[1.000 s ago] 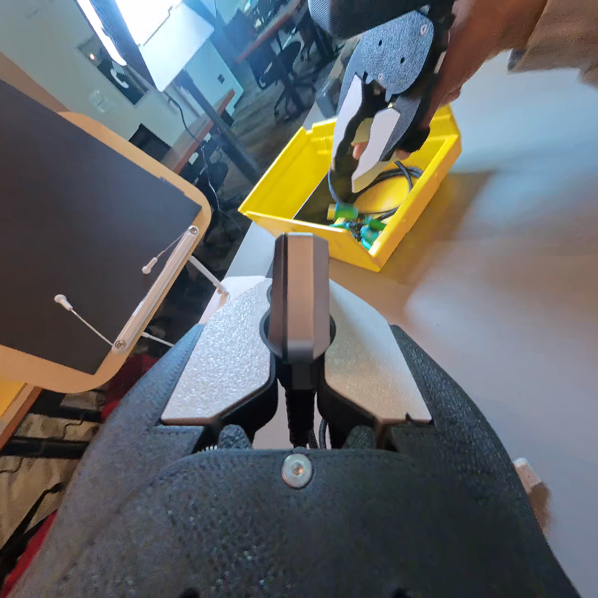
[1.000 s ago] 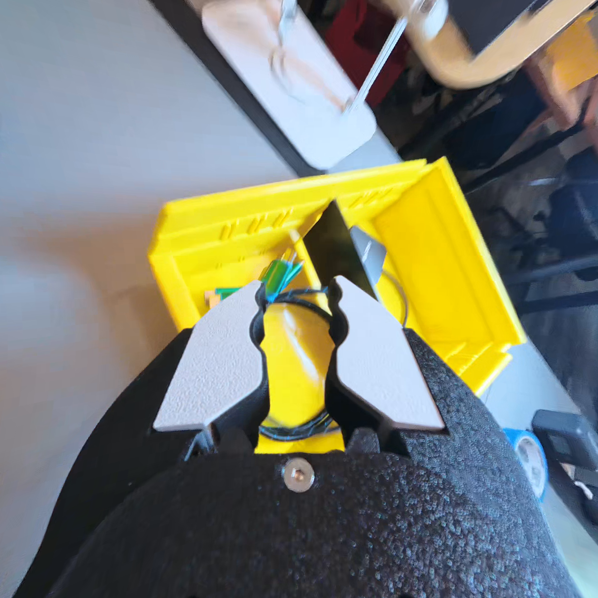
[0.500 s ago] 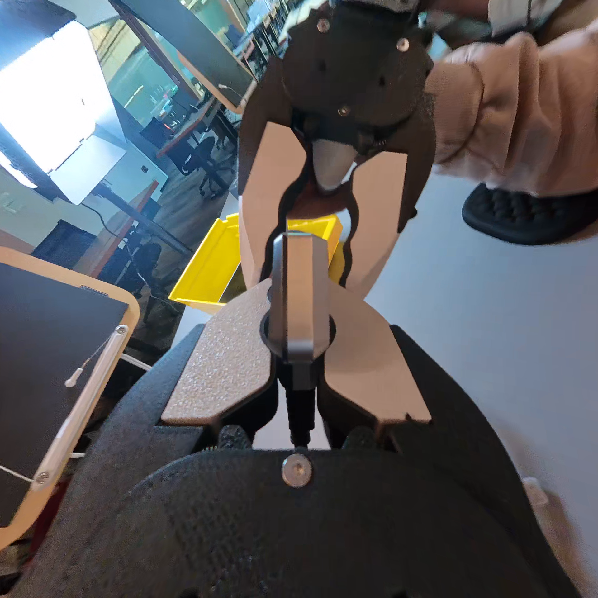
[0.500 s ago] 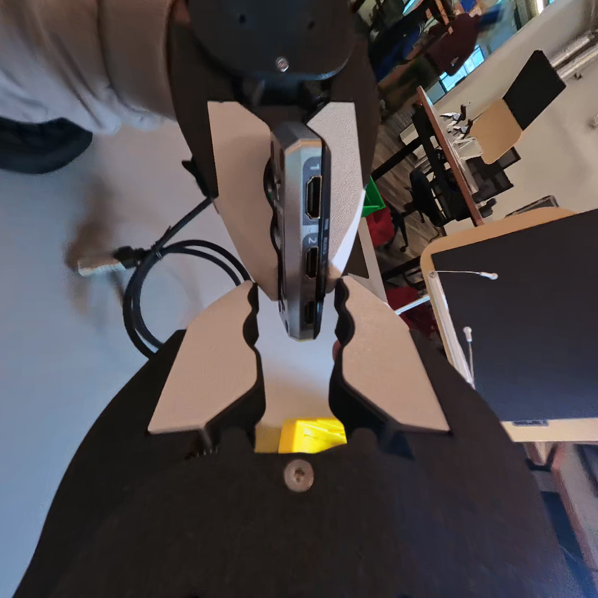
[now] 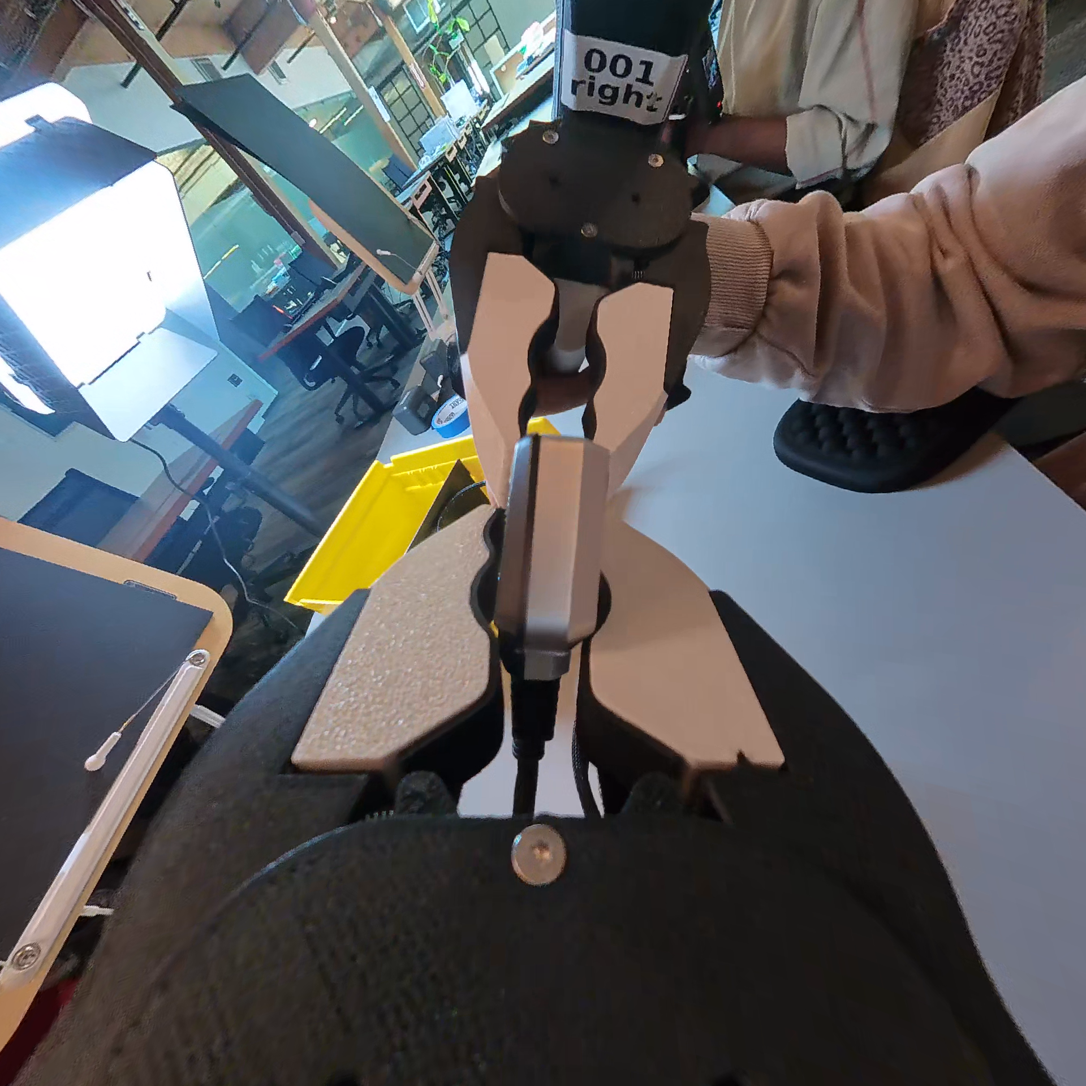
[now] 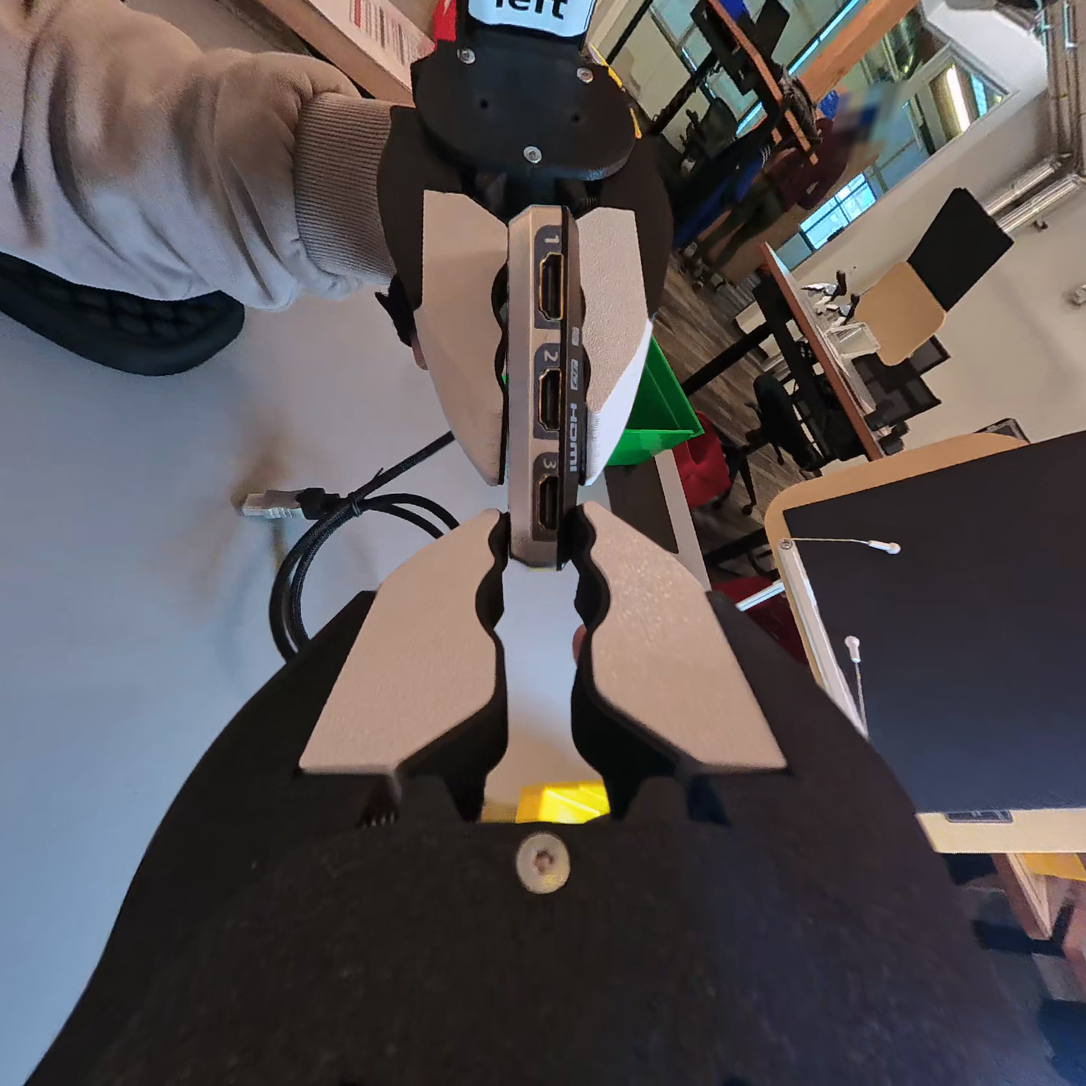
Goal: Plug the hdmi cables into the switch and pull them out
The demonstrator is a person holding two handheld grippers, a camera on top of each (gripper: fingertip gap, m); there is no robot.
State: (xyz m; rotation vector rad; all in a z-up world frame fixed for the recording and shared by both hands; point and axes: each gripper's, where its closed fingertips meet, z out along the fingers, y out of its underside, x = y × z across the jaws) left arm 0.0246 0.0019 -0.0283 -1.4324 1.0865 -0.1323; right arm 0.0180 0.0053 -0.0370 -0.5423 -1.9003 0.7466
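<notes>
My left gripper (image 5: 546, 529) is shut on the grey HDMI switch (image 5: 555, 564) and holds it on edge above the table. A black cable (image 5: 529, 728) leaves the switch's near end. In the right wrist view the switch (image 6: 543, 376) shows three empty ports in a row. My right gripper (image 6: 538, 529) faces the left gripper (image 6: 540, 470) and is shut on the switch's free end, by the third port. It also shows in the left wrist view (image 5: 555, 464). A black braided cable (image 6: 294, 587) with a silver plug (image 6: 264, 505) lies coiled on the table.
A yellow bin (image 5: 376, 529) stands at the table's far edge, with a blue tape roll (image 5: 449, 414) beyond it. A black wrist rest (image 5: 881, 446) lies at the right. A black board with a wooden rim (image 5: 88, 705) stands off the table's left side. A green bin (image 6: 652, 411) is behind. Left and right tips are no more than a few centimetres apart.
My right gripper left the yellow bin, turned to face the left gripper, and its fingers closed onto the switch's free end. The left gripper kept hold of the switch.
</notes>
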